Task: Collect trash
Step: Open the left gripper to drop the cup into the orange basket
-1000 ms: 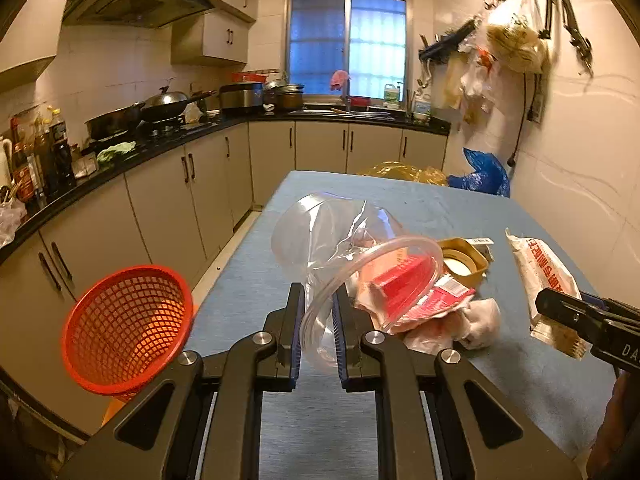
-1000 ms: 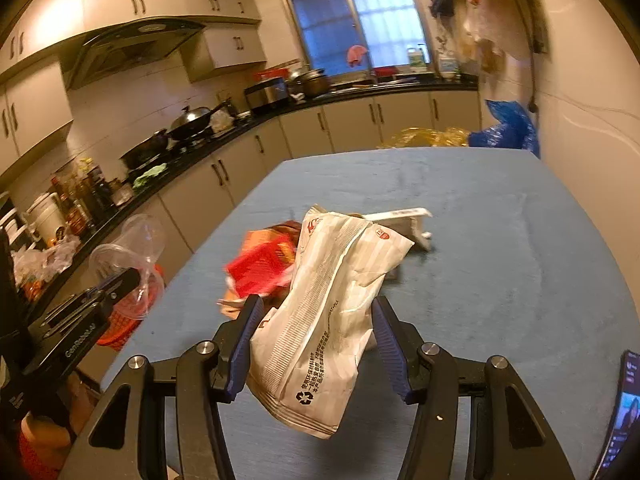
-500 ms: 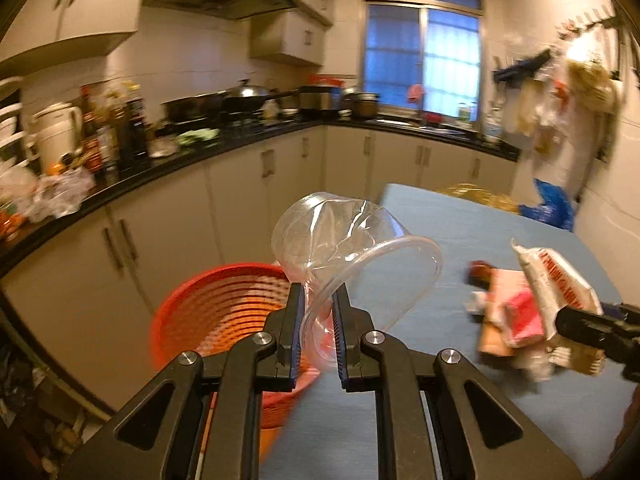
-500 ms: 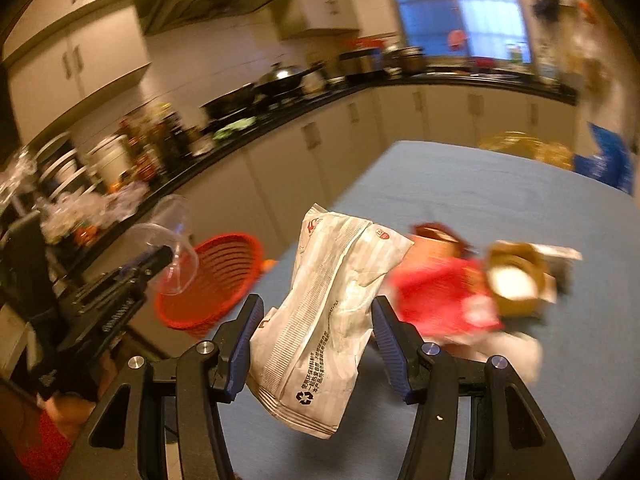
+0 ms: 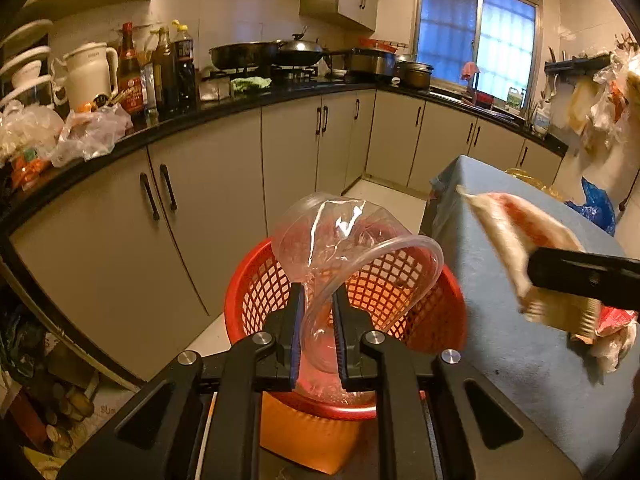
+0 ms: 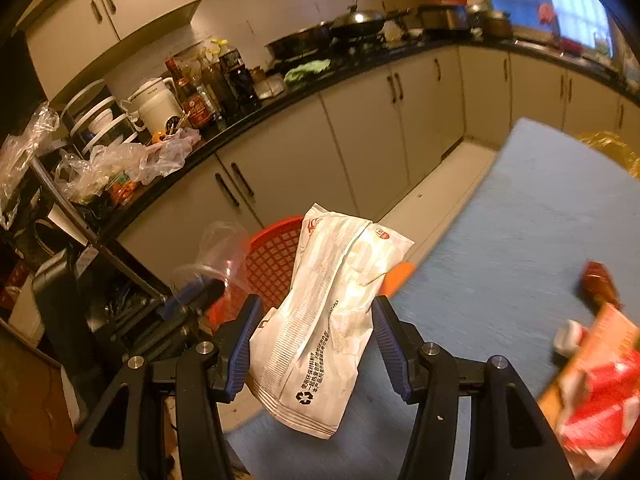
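Left tool [image 5: 316, 324] pinching a clear plastic cup [image 5: 352, 256] above the red basket [image 5: 256, 292] — release over centre; right tool [image 6: 316, 344] clamps a paper wrapper [image 6: 332, 312] — bring it across before opening.

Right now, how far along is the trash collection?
Nothing clearly binned yet; the red basket looks empty where visible. In hand: the left gripper holds the clear plastic cup over the basket, unreleased; the right gripper carries the white wrapper over the table edge beside it. Left: red-and-white wrappers and a brown packet on the blue table.
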`<state>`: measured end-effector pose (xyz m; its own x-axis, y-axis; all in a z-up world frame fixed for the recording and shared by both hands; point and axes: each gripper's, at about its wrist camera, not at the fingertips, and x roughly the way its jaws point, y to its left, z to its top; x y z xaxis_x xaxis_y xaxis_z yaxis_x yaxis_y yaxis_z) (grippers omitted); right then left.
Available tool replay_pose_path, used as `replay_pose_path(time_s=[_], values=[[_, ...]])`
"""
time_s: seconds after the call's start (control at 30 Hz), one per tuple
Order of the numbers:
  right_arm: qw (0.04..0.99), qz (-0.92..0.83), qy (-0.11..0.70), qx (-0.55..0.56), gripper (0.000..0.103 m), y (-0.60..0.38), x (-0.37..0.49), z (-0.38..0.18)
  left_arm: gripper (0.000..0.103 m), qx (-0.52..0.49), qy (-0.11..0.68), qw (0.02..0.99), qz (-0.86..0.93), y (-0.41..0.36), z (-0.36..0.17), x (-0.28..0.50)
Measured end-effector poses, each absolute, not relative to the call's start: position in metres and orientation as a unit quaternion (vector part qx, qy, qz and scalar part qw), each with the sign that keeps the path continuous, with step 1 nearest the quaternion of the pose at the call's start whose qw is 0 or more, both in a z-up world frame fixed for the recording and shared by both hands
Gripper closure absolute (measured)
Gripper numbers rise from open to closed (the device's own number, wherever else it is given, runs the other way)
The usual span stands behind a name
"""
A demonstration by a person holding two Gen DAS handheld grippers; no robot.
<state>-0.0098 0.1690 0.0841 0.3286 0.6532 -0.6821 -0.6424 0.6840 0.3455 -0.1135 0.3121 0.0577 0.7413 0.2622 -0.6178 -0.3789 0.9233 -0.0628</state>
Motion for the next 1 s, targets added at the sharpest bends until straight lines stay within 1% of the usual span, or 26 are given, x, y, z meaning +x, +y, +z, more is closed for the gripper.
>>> replay_pose_path(time_s=[0.2, 0.23, 0.27, 0.3, 0.33, 0.37, 0.63, 0.8, 0.9, 1.0], values=[[0.803, 0.404, 0.439, 0.016, 0.04, 0.198, 0.012, 0.071, 0.09, -0.098, 0.325, 0.926, 0.165, 0.32, 0.05, -0.103], [0.801, 0.406, 0.44, 0.02, 0.036, 0.2, 0.014, 0.07, 0.087, -0.098, 0.326, 0.926, 0.162, 0.319, 0.049, -0.102], [0.799, 0.407, 0.442, 0.026, 0.034, 0.2, 0.016, 0.069, 0.075, -0.098, 0.326, 0.926, 0.163, 0.319, 0.049, -0.102], [0.799, 0.405, 0.443, 0.03, 0.034, 0.2, 0.017, 0.07, 0.066, -0.1, 0.325, 0.926, 0.164, 0.319, 0.049, -0.102], [0.799, 0.405, 0.443, 0.032, 0.034, 0.198, 0.018, 0.071, 0.052, -0.101, 0.32, 0.927, 0.167, 0.32, 0.05, -0.102], [0.8, 0.405, 0.441, 0.035, 0.033, 0.195, 0.018, 0.071, 0.05, -0.098, 0.314, 0.929, 0.169, 0.319, 0.051, -0.104], [0.824, 0.382, 0.415, 0.059, 0.033, 0.142, 0.002, 0.089, 0.05, -0.088, 0.301, 0.936, 0.158, 0.306, 0.063, -0.108], [0.844, 0.357, 0.393, 0.08, 0.033, 0.087, -0.014, 0.101, 0.05, -0.075, 0.296, 0.943, 0.133, 0.278, 0.072, -0.106], [0.856, 0.339, 0.379, 0.094, 0.033, 0.051, -0.023, 0.107, 0.046, -0.063, 0.295, 0.947, 0.111, 0.254, 0.078, -0.102], [0.874, 0.308, 0.363, 0.102, 0.033, 0.008, -0.03, 0.111, 0.046, -0.052, 0.298, 0.949, 0.088, 0.231, 0.08, -0.097]])
